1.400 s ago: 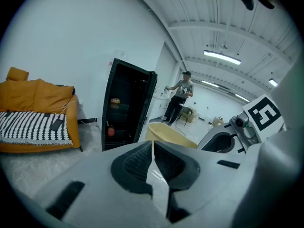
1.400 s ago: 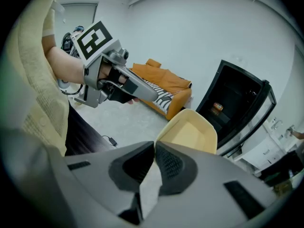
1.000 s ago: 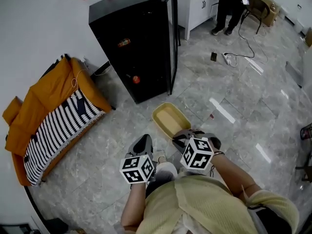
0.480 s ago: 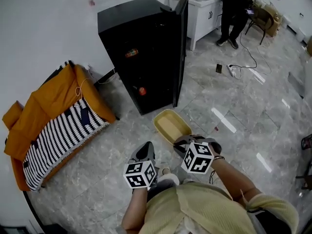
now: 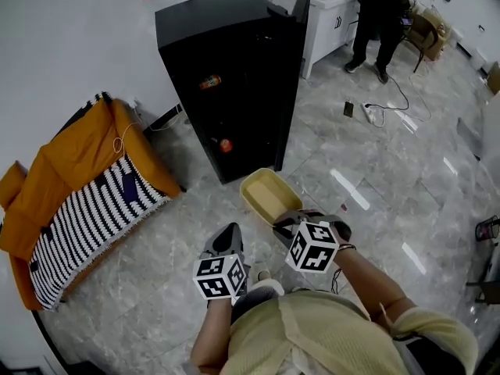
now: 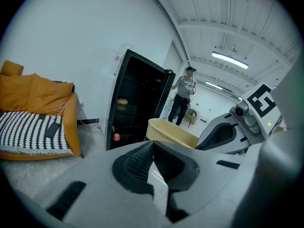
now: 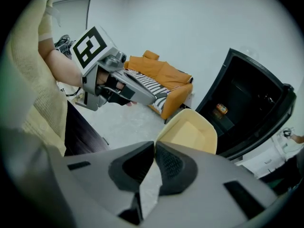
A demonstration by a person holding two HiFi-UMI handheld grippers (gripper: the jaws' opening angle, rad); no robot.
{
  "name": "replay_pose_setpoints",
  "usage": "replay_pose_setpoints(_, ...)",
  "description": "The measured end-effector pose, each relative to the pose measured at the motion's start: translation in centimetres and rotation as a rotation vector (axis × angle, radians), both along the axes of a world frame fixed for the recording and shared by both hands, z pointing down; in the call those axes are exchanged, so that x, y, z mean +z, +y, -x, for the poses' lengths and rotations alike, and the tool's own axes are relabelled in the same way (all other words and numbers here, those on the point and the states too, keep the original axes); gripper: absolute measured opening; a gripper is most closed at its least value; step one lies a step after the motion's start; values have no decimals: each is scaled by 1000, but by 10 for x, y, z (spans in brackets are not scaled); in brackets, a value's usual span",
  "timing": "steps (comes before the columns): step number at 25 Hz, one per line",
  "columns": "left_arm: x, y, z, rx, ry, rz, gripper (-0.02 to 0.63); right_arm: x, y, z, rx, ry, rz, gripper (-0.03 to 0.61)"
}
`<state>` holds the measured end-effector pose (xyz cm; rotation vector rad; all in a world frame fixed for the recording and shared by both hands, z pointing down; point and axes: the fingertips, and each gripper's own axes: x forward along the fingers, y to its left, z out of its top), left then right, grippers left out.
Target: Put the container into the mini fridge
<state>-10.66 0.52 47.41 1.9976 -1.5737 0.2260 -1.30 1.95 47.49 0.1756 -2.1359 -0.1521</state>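
Just short of the open black mini fridge, above the grey floor, the pale yellow container hung from the right gripper, whose jaws were pressed together on its near rim. Beside it, the left gripper had its jaws fully closed on nothing, clear of the container.

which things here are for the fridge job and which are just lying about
Job: container, pinched at its rim by the right tongs; fridge, door open.

Lying about: sofa; phone and power strip on the floor; cabinet.
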Motion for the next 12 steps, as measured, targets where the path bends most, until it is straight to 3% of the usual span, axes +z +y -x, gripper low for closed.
replay_pose_setpoints(12,1,-15,28,67,-31,-7,23,8,-28,38,30,9,3,35)
